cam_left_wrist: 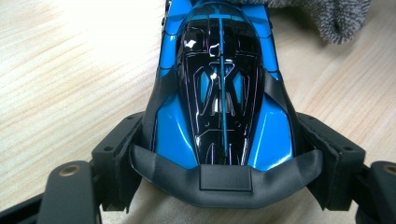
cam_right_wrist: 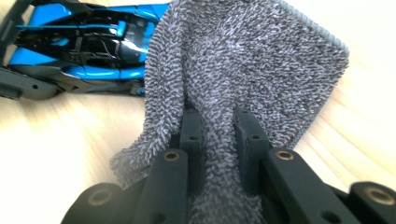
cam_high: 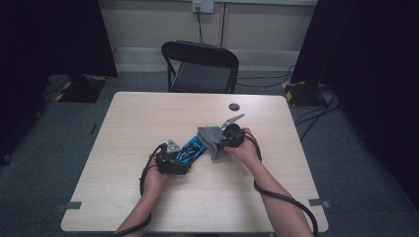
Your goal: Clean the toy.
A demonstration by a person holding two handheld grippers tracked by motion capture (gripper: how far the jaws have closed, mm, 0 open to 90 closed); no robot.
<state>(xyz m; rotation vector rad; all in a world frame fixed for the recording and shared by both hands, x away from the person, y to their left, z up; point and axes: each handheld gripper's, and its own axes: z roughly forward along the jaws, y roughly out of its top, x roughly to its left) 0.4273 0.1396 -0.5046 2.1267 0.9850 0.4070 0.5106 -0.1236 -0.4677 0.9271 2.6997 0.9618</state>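
A blue and black toy car (cam_high: pixel 191 149) lies on the wooden table (cam_high: pixel 148 118) near its middle. My left gripper (cam_high: pixel 173 160) is shut on the car's near end; in the left gripper view the two pads press the sides of the car (cam_left_wrist: pixel 223 93). A grey fuzzy cloth (cam_high: pixel 211 139) lies over the car's far end. My right gripper (cam_high: pixel 225 140) is shut on that cloth; in the right gripper view the cloth (cam_right_wrist: pixel 243 60) bunches between the two black jaws and hangs over the car (cam_right_wrist: pixel 88 46).
A small dark round disc (cam_high: pixel 233 106) lies on the table towards the far edge. A black folding chair (cam_high: pixel 200 66) stands beyond the table. Cables trail from both grippers across the near part of the table.
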